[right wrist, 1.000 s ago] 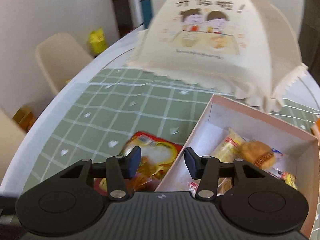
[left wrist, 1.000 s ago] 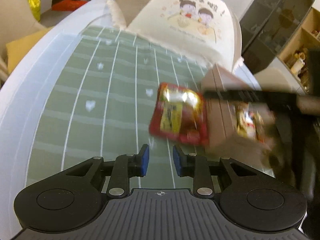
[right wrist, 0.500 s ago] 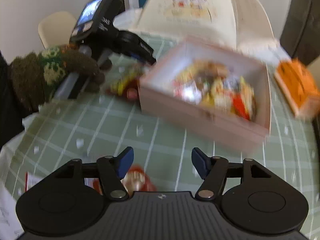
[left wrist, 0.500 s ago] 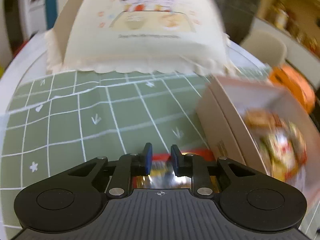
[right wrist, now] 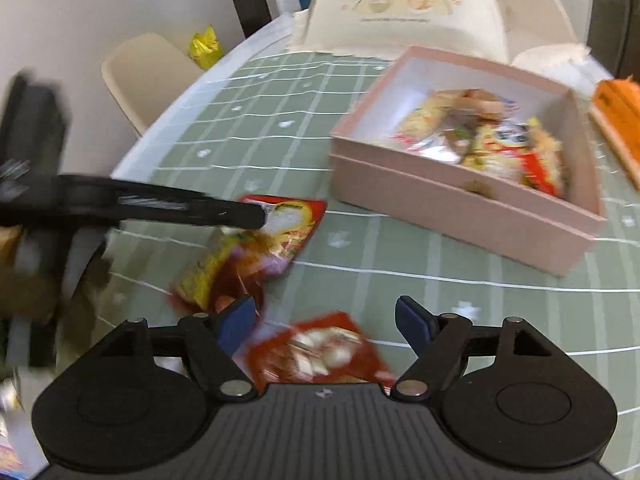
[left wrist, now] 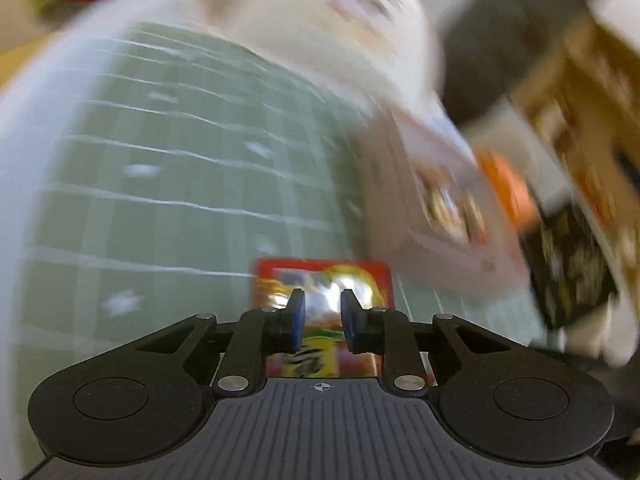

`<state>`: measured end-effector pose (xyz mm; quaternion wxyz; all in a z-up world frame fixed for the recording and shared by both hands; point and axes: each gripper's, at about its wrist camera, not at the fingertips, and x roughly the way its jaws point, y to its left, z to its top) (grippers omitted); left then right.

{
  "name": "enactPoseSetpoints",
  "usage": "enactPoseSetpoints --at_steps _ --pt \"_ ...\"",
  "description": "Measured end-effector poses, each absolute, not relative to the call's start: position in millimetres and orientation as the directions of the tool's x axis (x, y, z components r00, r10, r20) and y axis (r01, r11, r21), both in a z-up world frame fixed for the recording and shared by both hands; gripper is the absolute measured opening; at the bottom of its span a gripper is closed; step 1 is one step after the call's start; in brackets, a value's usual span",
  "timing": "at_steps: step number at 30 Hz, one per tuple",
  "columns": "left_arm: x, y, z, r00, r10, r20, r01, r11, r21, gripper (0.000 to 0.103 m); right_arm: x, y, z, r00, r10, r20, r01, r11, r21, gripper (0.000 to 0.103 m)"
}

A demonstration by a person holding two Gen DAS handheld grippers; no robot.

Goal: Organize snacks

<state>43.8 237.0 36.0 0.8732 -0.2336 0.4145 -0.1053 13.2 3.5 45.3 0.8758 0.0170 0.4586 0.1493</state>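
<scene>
My left gripper (left wrist: 322,314) is shut on a red and yellow snack packet (left wrist: 326,280) and holds it just above the green checked cloth; the same gripper (right wrist: 256,216) and packet (right wrist: 256,252) show in the right wrist view, left of centre. A pink box (right wrist: 460,200) holding several wrapped snacks sits to the right; it is blurred in the left wrist view (left wrist: 432,200). My right gripper (right wrist: 326,320) is open over another red snack packet (right wrist: 320,354) lying on the cloth.
A large cream food cover (right wrist: 404,4) stands at the back of the table. An orange pack (right wrist: 620,120) lies right of the box. A beige chair (right wrist: 148,72) stands beyond the table's left edge. More wrappers (right wrist: 8,400) lie at the lower left.
My left gripper has closed on the red and yellow packet and swung it left and up, with motion blur. My right gripper has pulled back from the box and come over a second red packet.
</scene>
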Motion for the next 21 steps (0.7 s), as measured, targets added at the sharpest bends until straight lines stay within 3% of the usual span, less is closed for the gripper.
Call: enactPoseSetpoints --at_steps 3,6,7,8,12,17,19,20,21 --pt "10 260 48 0.692 -0.246 -0.679 -0.16 0.865 -0.477 0.026 30 32 37 0.506 0.26 -0.822 -0.199 0.963 0.182 0.082" --pt "-13 260 55 0.676 -0.177 -0.715 -0.203 0.888 -0.412 0.026 46 64 25 0.479 0.254 -0.84 -0.19 0.965 0.184 0.082" --pt "-22 258 57 0.672 -0.162 -0.723 -0.205 0.897 -0.392 0.026 52 76 22 0.467 0.241 -0.85 -0.198 0.966 0.166 0.087" --pt "-29 255 59 0.67 -0.156 -0.726 -0.204 0.901 -0.383 0.026 55 89 20 0.472 0.213 -0.856 -0.216 0.969 0.121 0.092" --pt "-55 240 75 0.689 -0.169 -0.705 -0.176 0.904 -0.388 0.026 65 122 12 0.497 0.133 -0.858 -0.353 0.934 -0.059 0.095" --pt "-68 199 76 0.566 -0.404 -0.719 0.041 0.885 -0.465 0.026 53 88 34 0.487 0.219 -0.845 -0.433 0.901 -0.016 0.055" --pt "-73 176 66 0.489 -0.465 -0.738 0.103 0.871 -0.481 0.026 44 70 42 0.475 0.232 -0.849 -0.457 0.89 -0.012 0.049" --pt "-75 167 60 0.458 -0.477 -0.75 0.116 0.869 -0.482 0.026 38 63 43 0.478 0.22 -0.85 -0.462 0.886 -0.03 0.034" --pt "-76 160 55 0.433 -0.48 -0.763 0.12 0.87 -0.478 0.026 35 56 41 0.48 0.205 -0.853 -0.47 0.881 -0.052 0.032"
